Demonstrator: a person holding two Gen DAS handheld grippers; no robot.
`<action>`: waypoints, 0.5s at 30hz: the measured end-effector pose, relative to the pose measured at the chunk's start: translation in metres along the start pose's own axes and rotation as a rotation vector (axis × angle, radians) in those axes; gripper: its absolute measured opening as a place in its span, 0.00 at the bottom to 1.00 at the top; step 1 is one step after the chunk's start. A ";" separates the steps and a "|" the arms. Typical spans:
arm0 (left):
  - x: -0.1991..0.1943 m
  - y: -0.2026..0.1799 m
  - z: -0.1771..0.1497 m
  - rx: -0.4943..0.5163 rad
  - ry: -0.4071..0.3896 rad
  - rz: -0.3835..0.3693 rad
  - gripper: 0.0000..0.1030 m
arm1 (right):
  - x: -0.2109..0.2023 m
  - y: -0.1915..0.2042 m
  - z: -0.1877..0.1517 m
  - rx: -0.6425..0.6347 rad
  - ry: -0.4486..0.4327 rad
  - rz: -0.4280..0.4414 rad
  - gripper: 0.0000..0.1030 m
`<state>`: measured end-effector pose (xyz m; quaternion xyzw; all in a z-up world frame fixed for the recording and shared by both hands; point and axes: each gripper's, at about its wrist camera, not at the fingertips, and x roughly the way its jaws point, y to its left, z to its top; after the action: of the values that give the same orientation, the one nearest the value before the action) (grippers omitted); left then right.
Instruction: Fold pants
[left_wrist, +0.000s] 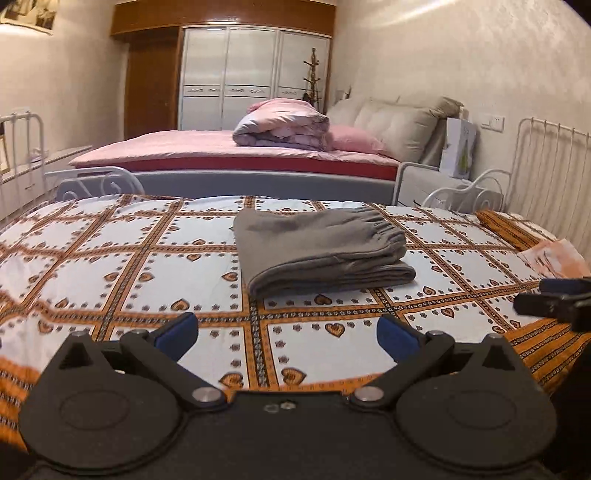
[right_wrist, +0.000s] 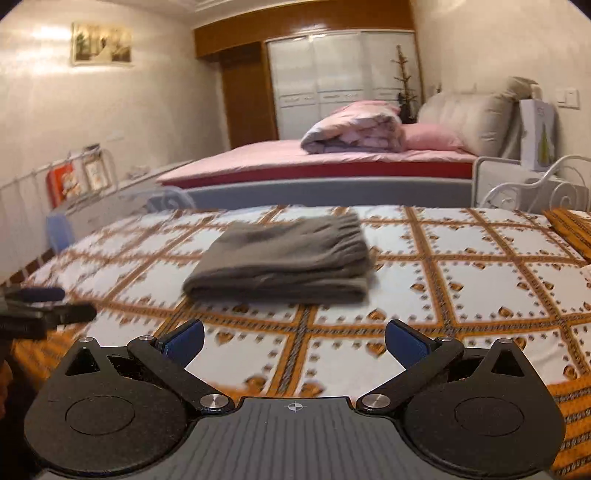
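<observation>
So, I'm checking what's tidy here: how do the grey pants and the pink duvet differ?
The folded grey pants lie as a flat, squared stack on the orange heart-patterned bedspread; the bundled pink duvet is a bulkier, rounded heap on the farther pink bed. Neither is touched by any gripper.

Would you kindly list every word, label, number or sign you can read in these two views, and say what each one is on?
No text can be read in either view.
White bag by the headboard: a green graphic, any lettering too small to read.
Red box behind the white rail: print too blurred to read.
Wall picture: no legible caption.
Wardrobe band: ornament, not letters.
Grey pants: no visible label.
</observation>
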<state>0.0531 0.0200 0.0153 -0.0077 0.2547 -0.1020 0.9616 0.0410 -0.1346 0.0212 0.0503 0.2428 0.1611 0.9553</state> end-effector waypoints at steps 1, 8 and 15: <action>-0.001 0.001 0.000 -0.013 -0.007 -0.007 0.94 | -0.001 0.004 -0.003 -0.014 0.003 -0.009 1.00; 0.011 0.001 0.004 -0.006 -0.015 -0.012 0.94 | 0.010 -0.004 0.000 0.027 -0.033 -0.032 1.00; 0.012 -0.002 0.001 0.006 -0.007 -0.019 0.94 | 0.015 0.001 0.002 0.016 -0.026 -0.014 1.00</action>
<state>0.0630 0.0157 0.0104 -0.0075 0.2509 -0.1122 0.9615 0.0544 -0.1290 0.0167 0.0585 0.2319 0.1517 0.9591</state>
